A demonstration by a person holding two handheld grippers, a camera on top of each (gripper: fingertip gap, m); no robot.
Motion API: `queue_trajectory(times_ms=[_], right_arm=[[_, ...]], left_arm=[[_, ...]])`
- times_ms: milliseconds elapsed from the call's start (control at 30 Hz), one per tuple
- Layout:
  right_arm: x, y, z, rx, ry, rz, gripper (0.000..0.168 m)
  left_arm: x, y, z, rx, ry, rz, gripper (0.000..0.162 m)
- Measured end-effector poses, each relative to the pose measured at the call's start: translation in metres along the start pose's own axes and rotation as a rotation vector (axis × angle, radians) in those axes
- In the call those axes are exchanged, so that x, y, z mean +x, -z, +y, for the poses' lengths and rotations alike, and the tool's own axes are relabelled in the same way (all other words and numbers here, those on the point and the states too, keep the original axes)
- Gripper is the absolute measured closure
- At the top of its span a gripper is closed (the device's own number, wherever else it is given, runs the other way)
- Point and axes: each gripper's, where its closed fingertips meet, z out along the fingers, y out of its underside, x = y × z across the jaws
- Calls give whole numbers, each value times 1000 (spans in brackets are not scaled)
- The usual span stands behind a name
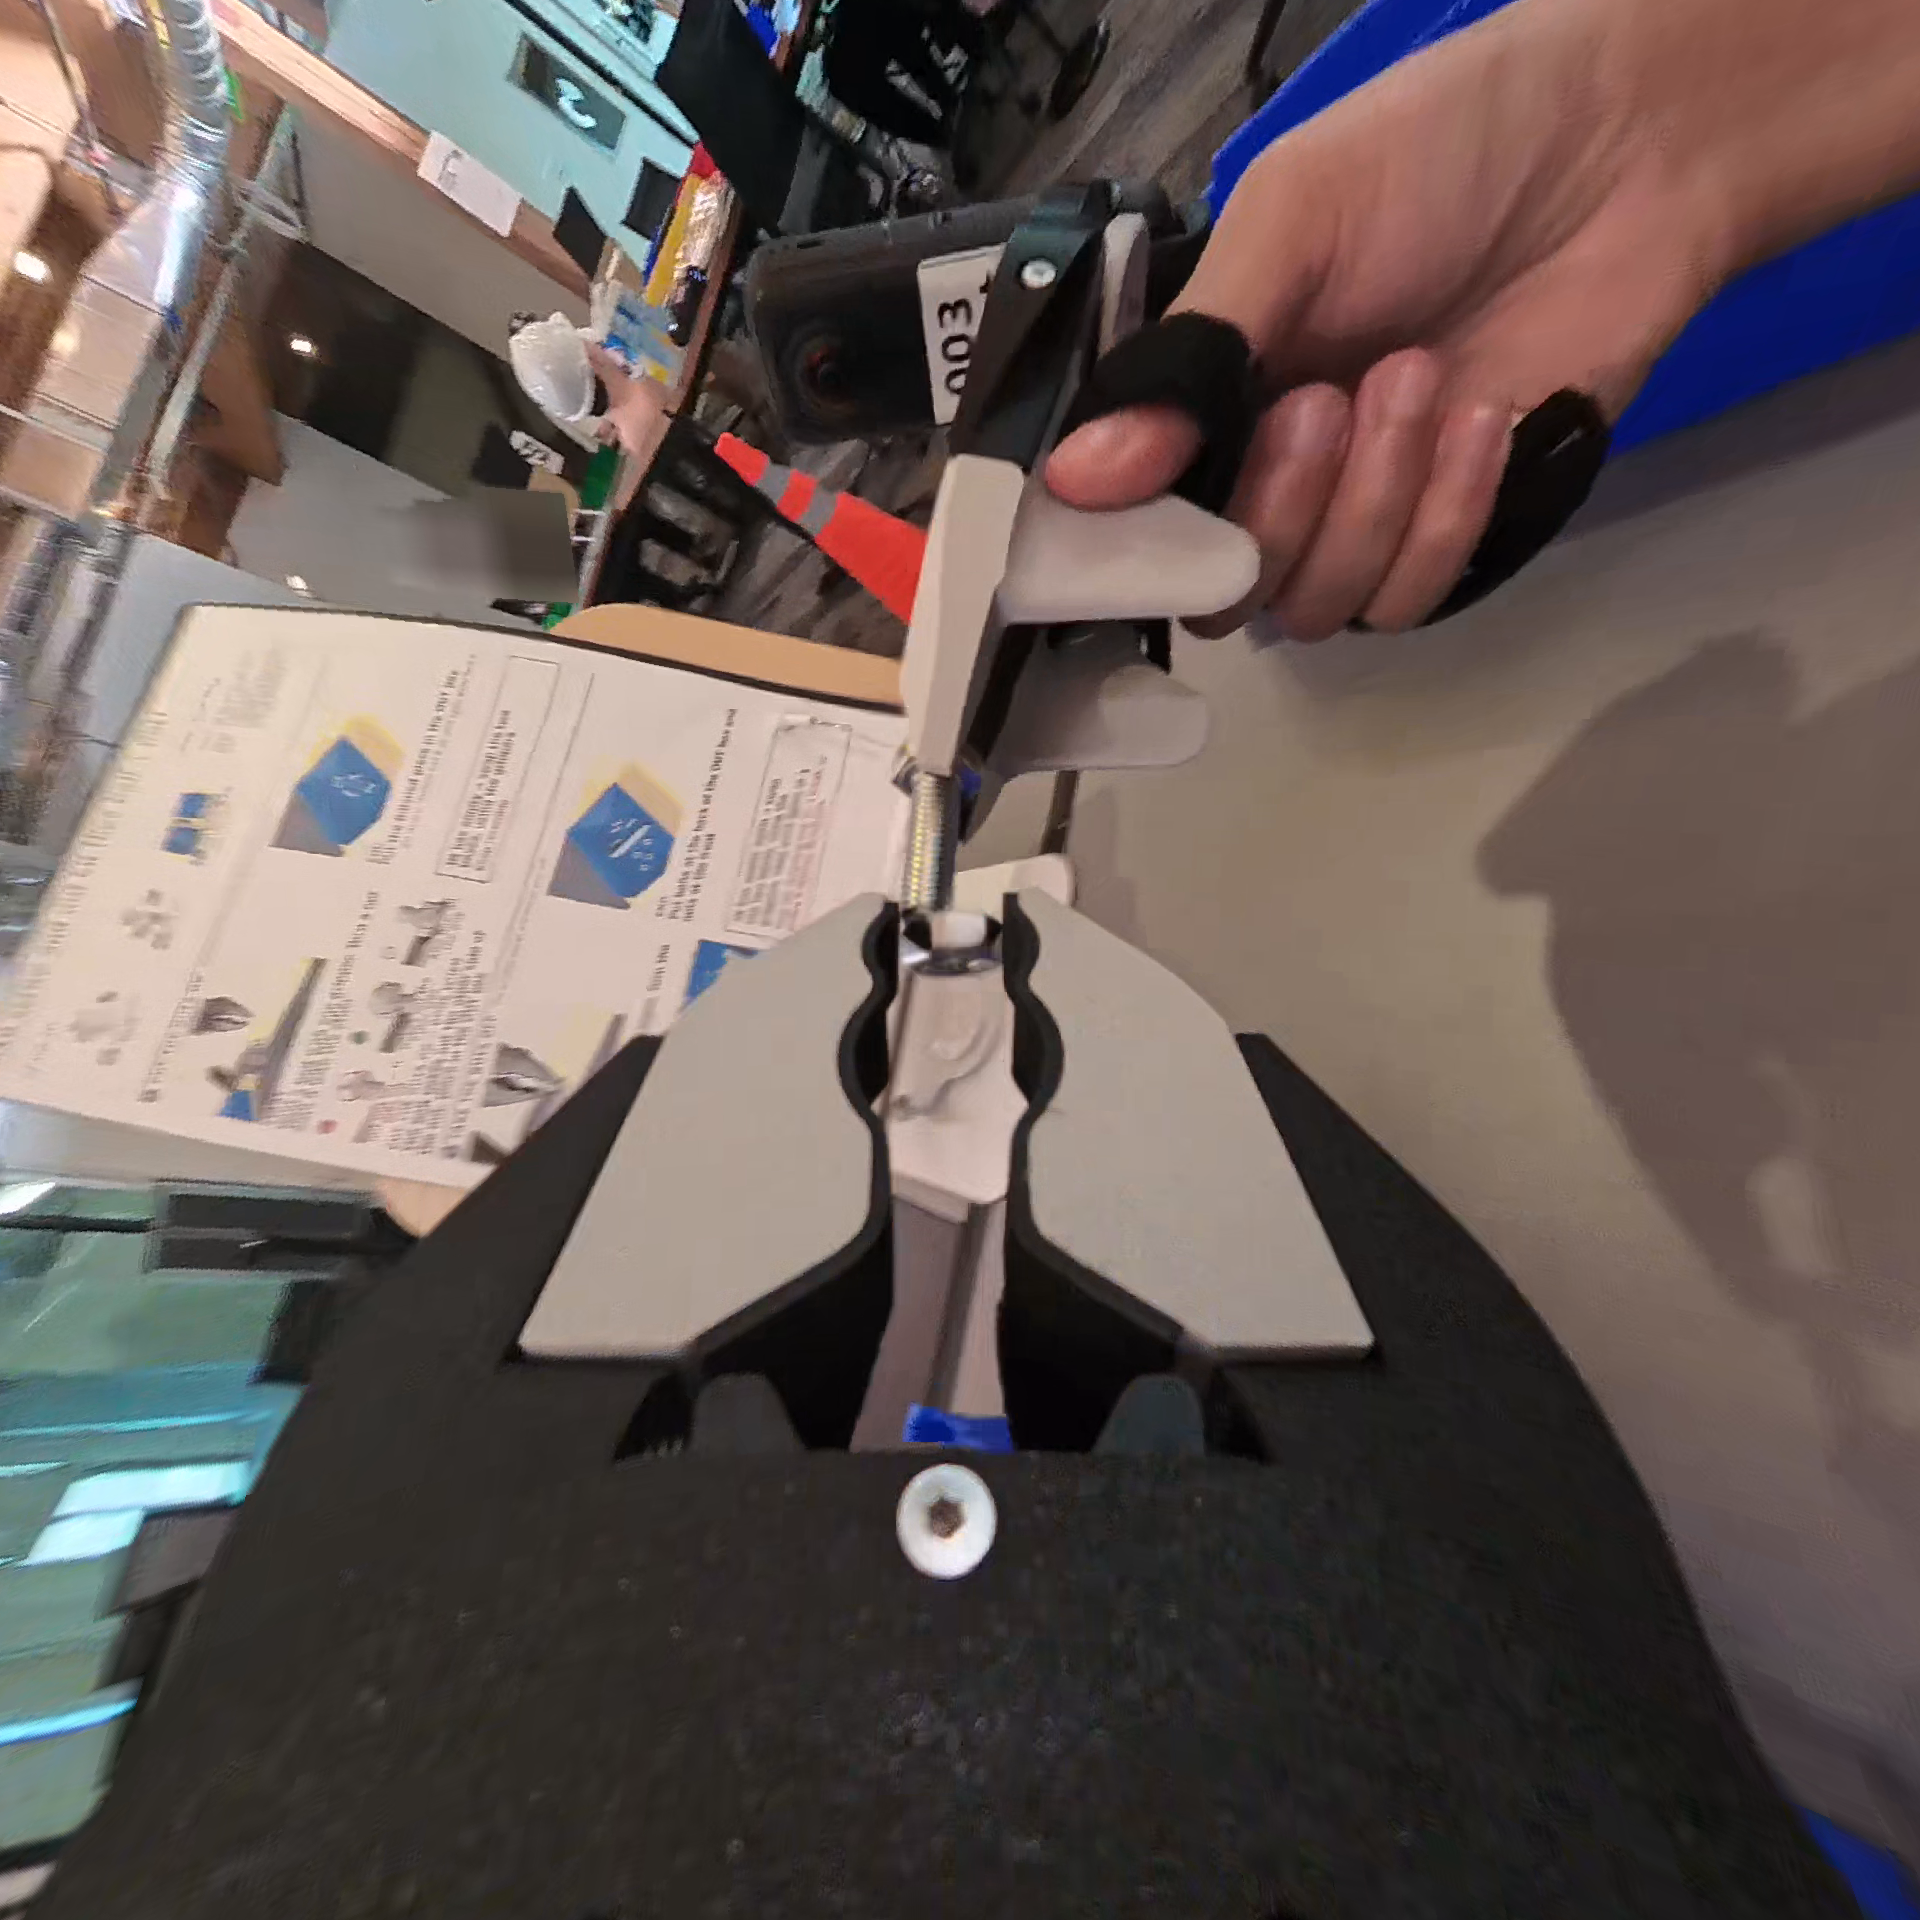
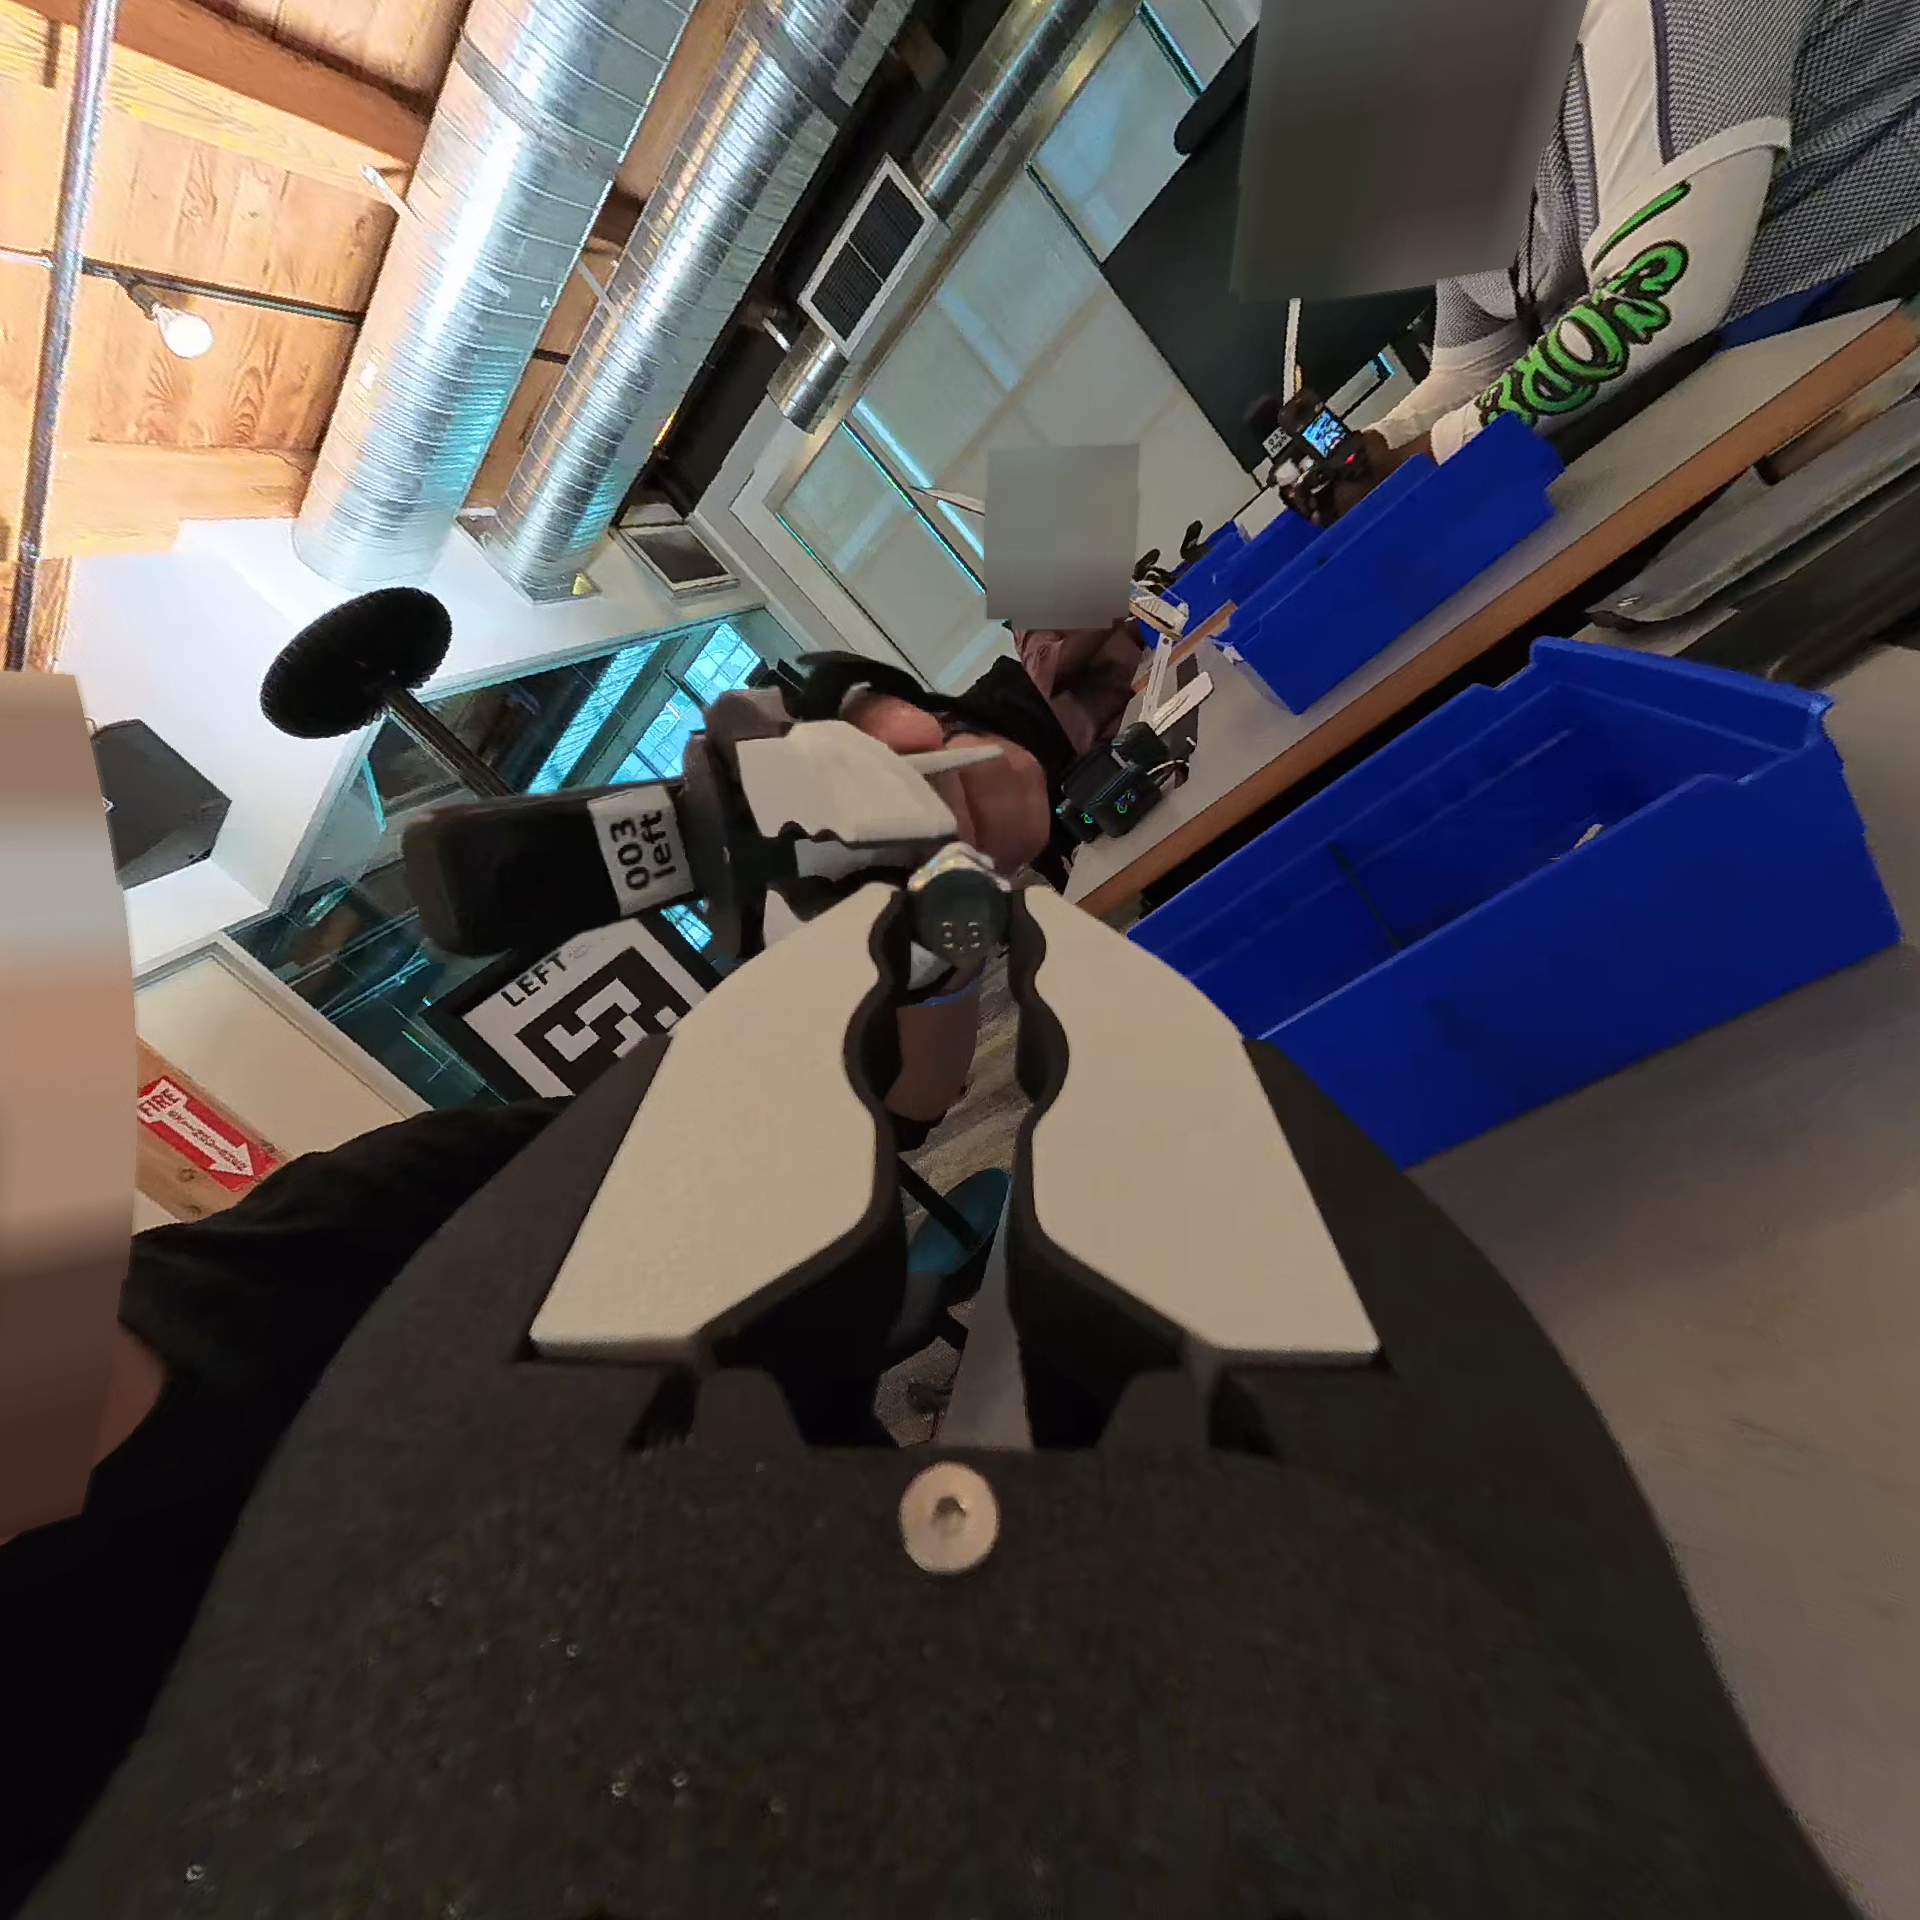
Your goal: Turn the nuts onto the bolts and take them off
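In the left wrist view my left gripper point(image 1: 948, 925) is shut on a silver nut point(image 1: 951, 958) with a white insert, held at the fingertips. A threaded silver bolt point(image 1: 927, 836) points into the nut; its tip sits at the nut's hole. The right gripper point(image 1: 935, 764), held by a bare hand point(image 1: 1455, 343), grips the bolt's far end. In the right wrist view my right gripper point(image 2: 961, 920) is shut on the round bolt head point(image 2: 961, 925). The left gripper point(image 2: 935, 844) shows just beyond it, with the nut point(image 2: 954, 862) at its tips. The thread is hidden there.
A printed instruction sheet point(image 1: 416, 883) lies on the grey table point(image 1: 1455, 935) to the left. An open blue bin point(image 2: 1558, 904) stands on the table at right. Other people work at a far table with more blue bins point(image 2: 1382, 561). An orange cone point(image 1: 831, 509) stands behind. Both grippers' tips are close together, under 4 cm apart.
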Motion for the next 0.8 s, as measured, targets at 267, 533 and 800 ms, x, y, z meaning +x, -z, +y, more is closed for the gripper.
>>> queue_trajectory(times_ms=[267,533,800], right_arm=[[-5,7,-7,3,60,40,151],[-3,12,-8,-34,192,174,151],[-6,14,-5,-33,208,198,151]], left_arm=[[-14,27,0,234,639,202,115],[29,67,41,265,934,47,116],[38,93,63,279,1018,-49,117]])
